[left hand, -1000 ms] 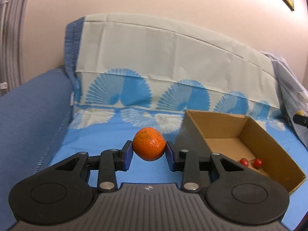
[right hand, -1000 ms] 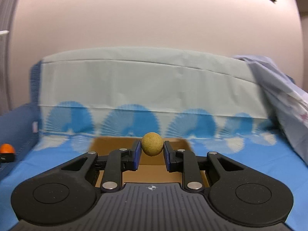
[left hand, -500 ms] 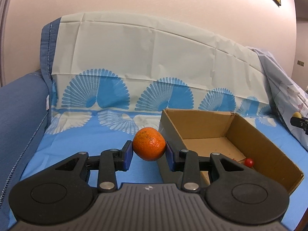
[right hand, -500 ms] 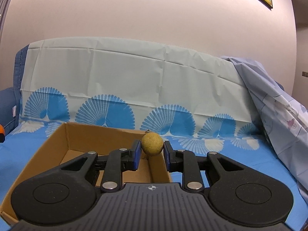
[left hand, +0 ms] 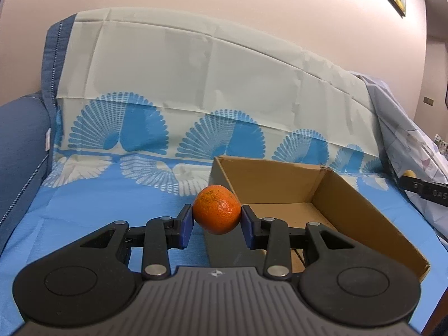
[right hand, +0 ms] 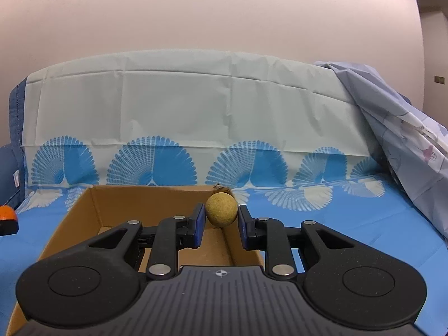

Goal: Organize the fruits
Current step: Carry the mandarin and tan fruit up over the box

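Observation:
My left gripper [left hand: 217,224] is shut on an orange mandarin [left hand: 217,209] and holds it above the near left corner of the open cardboard box [left hand: 355,212]. My right gripper [right hand: 219,221] is shut on a small yellow-brown round fruit [right hand: 221,209] and holds it above the box's right wall [right hand: 238,240]. The box [right hand: 84,210] stands on the blue patterned cloth. The right gripper with its fruit shows at the far right of the left wrist view [left hand: 420,187]. The mandarin shows at the left edge of the right wrist view [right hand: 7,212]. The box floor is mostly hidden by the grippers.
The box sits on a sofa seat covered by a blue and cream fan-patterned cloth [left hand: 112,196]. A blue armrest [left hand: 19,140] rises at the left. A pale blue sheet [right hand: 406,145] hangs over the right side. The cloth-covered backrest [right hand: 196,98] stands behind.
Both grippers have moved over the box with their fruits still held. The left gripper has shifted right toward the box's near corner; the right view has risen and drawn back a little.

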The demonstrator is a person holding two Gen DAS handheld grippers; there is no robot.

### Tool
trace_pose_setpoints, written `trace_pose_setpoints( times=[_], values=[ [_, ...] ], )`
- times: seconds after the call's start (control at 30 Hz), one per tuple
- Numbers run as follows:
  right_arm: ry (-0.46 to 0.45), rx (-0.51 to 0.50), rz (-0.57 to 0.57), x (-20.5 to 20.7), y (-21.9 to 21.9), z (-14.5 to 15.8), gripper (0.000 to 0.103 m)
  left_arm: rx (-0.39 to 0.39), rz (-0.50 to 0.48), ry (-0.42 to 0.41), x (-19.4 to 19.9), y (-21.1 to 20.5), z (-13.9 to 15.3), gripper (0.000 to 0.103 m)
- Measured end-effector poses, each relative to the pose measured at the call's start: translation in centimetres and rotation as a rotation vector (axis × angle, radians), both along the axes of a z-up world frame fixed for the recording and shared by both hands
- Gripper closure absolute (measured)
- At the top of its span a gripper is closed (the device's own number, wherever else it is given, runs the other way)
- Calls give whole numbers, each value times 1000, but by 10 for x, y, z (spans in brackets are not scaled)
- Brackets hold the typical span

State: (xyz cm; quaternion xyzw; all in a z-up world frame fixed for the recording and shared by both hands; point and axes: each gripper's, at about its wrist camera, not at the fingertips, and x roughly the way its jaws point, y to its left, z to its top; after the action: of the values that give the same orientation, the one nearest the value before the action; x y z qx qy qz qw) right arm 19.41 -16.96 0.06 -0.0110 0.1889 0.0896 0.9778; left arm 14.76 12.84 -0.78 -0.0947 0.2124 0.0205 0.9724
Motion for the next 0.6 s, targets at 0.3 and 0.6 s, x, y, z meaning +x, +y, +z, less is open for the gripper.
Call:
trace_pose_setpoints(
  times=[0.3,0.6],
  values=[
    [2,-28,23,0,11,-2,77,8,-42,-4,1,-14,-4,63],
    [2,-37,20,0,10,-2,77,25,-85,-21,-3,-27,-4,63]
  ],
)
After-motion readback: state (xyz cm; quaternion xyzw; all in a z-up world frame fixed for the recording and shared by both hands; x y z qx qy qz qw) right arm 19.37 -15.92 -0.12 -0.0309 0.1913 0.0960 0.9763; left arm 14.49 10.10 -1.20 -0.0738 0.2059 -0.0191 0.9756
